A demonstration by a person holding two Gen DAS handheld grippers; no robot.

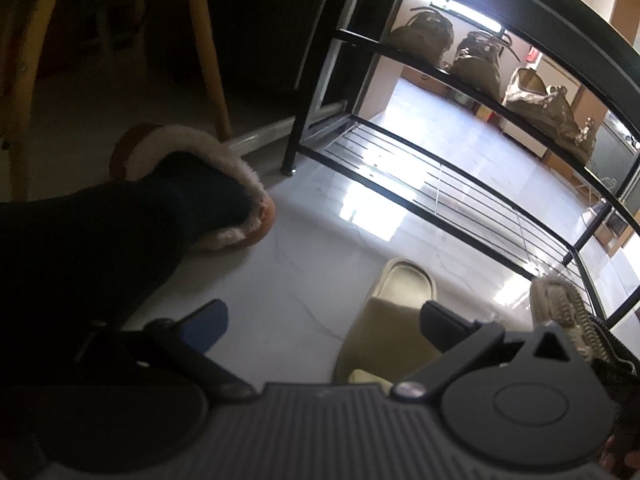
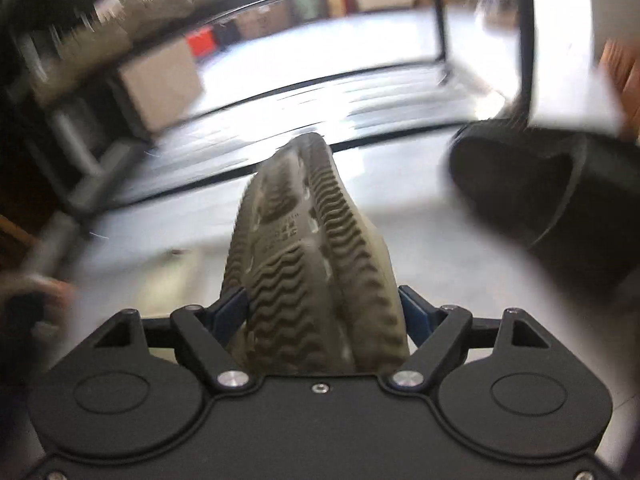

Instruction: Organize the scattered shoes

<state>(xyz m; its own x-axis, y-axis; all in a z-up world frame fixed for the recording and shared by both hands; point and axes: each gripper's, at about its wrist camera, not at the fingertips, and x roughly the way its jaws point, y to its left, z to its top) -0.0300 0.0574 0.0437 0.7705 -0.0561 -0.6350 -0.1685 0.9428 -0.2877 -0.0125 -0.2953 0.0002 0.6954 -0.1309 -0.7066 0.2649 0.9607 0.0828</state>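
Two views, right one badly blurred. Right gripper [image 2: 322, 304] clamps grey shoe [image 2: 308, 256], sole up, frame centre; shoe's upper hidden. Black slipper [image 2: 552, 196] cut off at right edge. Only left view shows left gripper [image 1: 320, 328] spread wide, empty, above tan slide [image 1: 394, 312]; fur-lined slipper [image 1: 208, 188] left; shoe rack [image 1: 440, 168] upper right.

Two hand-held grippers, both pitched down toward the floor

The left gripper [image 1: 324, 326] hangs with its jaws spread wide, nothing between them; its blue-faced finger [image 1: 206, 326] and dark finger [image 1: 442, 326] stand well apart. A fingertip of the hand [image 1: 618, 458] holding it peeks in at the lower right corner of its view. The right gripper [image 2: 322, 306] tilts steeply downward, its blue pads [image 2: 232, 308] pressed against both sides of a ridged-sole shoe [image 2: 308, 248] that sticks out forward between them. Its view is smeared with motion blur, and the arms behind both tools are out of sight.
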